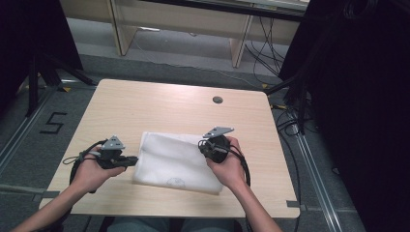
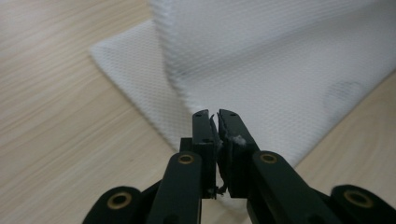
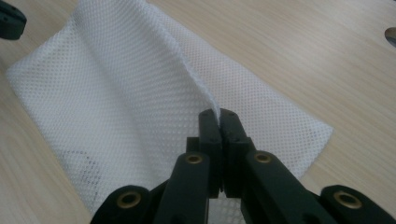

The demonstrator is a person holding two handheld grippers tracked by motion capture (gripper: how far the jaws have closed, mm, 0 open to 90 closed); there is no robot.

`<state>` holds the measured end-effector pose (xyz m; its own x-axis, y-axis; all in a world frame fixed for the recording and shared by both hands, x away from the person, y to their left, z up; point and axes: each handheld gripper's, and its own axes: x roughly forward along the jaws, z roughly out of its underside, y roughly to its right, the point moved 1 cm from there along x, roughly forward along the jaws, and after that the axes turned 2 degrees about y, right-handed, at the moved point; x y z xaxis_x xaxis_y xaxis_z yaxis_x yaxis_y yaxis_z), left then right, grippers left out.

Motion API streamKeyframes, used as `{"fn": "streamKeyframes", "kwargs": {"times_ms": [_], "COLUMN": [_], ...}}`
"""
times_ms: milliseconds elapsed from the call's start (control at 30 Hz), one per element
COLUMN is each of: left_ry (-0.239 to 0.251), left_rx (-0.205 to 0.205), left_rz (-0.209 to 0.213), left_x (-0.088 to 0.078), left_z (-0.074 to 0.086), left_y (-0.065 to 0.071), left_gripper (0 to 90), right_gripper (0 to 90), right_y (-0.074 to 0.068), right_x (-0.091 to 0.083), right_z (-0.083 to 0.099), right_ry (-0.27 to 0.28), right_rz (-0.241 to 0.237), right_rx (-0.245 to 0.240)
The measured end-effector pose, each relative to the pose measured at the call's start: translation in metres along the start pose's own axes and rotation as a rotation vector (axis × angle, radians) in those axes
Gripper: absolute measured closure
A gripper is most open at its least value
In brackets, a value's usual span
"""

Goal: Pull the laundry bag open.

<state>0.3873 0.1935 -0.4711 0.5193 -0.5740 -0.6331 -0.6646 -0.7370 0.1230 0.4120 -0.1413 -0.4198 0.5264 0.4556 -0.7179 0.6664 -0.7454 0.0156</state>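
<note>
High view: white mesh cloth (image 1: 176,159) pinched between left gripper (image 1: 129,161) and right gripper (image 1: 209,146).

The light wooden table (image 1: 145,104) carried a round cable port (image 1: 217,100) near its far edge, well beyond the fingers. On the grey floor left of them sat a black painted "5" (image 1: 52,123). Cables (image 1: 268,50) trailed under a pale desk (image 1: 183,21) farther back.
</note>
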Motion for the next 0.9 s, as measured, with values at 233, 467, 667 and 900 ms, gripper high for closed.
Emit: {"fn": "streamKeyframes", "kwargs": {"times_ms": [233,467,667,900], "left_ry": [-0.022,-0.030,-0.024,-0.008], "left_rx": [-0.023,-0.029,-0.040,-0.062], "left_rz": [-0.036,-0.047,-0.065,-0.086], "left_x": [0.004,0.004,0.003,-0.002], "left_z": [0.003,0.003,0.003,0.002], "left_y": [-0.018,-0.021,-0.026,-0.037], "left_gripper": [85.0,84.7,83.8,82.5], "right_gripper": [90.0,90.0,90.0,90.0], "right_y": [-0.005,-0.011,-0.017,-0.028], "right_x": [-0.004,-0.015,-0.026,-0.037], "right_z": [-0.002,0.000,0.003,0.008], "right_ry": [0.035,0.035,0.060,0.093], "right_rz": [0.014,-0.002,-0.004,-0.025], "right_rx": [-0.026,-0.061,-0.072,-0.086]}}
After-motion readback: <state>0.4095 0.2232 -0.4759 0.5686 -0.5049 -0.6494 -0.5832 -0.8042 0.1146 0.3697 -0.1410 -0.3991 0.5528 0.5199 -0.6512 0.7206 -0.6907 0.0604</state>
